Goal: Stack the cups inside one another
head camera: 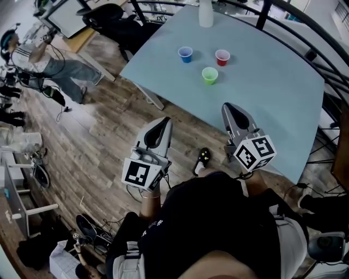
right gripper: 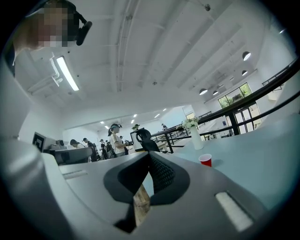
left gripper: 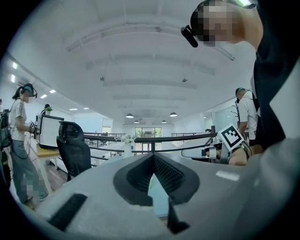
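Trainee: Status of both claws and the cups?

Technician: Left gripper [head camera: 162, 125] has its jaws together with nothing between them. It hangs over the wooden floor [head camera: 103, 136], just beside the near edge of the table [head camera: 272, 98]. Right gripper [head camera: 230, 110] is likewise closed and empty, over the table's near margin. Blue cup [head camera: 185, 54], red cup [head camera: 222, 57] and green cup [head camera: 209, 75] stand upright and separate toward the table's far side, well apart from both grippers. No cup is nested.

Trainee: What can go wrong from here?

Technician: Three faults are likely.
1. Closed jaws that reach a cup act as a ram, and a light cup tips or slides instead of entering the grip. Open the jaws before the approach.
2. The green cup stands near the red cup, so jaws spread around one can nudge the other.
3. The left gripper has to cross the table edge, and a low path strikes it.

The white vase [head camera: 205, 13] behind the cups is a further obstacle if a reach overshoots.

Trainee: Does the left gripper view show a target?

Technician: Poorly. A green sliver past its closed jaws may be the green cup. Confirm in the head view.
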A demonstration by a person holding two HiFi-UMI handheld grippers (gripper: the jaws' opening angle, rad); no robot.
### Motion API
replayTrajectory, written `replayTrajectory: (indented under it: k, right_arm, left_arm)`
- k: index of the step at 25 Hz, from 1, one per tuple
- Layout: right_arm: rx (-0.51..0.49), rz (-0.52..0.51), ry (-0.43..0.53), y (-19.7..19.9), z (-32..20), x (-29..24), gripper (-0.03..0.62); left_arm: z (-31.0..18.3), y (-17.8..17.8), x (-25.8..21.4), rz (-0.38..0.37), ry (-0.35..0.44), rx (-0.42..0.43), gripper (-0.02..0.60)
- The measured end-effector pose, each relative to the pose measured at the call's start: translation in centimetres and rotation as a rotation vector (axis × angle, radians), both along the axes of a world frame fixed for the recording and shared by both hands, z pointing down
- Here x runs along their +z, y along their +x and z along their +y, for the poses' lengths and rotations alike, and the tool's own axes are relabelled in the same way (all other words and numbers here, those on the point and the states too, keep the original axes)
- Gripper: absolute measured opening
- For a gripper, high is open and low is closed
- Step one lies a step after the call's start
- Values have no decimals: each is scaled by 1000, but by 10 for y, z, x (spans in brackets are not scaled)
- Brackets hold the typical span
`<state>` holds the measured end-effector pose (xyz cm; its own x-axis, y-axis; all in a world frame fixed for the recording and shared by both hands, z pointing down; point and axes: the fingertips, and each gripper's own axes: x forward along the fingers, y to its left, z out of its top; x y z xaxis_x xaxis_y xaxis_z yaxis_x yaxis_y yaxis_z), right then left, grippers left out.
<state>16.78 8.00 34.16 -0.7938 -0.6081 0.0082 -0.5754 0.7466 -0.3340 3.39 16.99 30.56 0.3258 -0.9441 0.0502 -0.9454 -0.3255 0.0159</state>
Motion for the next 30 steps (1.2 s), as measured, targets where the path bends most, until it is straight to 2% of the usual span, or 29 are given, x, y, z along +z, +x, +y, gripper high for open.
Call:
replayTrajectory:
  k: [13, 30]
  right_arm:
    - [38, -2, -11, -3, -71, 12, 12]
    - [111, 0, -2, 4, -100, 26, 12]
  left_arm:
    - [-75, -14, 3, -9, 8, 6, -12]
    - [-130, -13, 28, -9, -30, 102, -12]
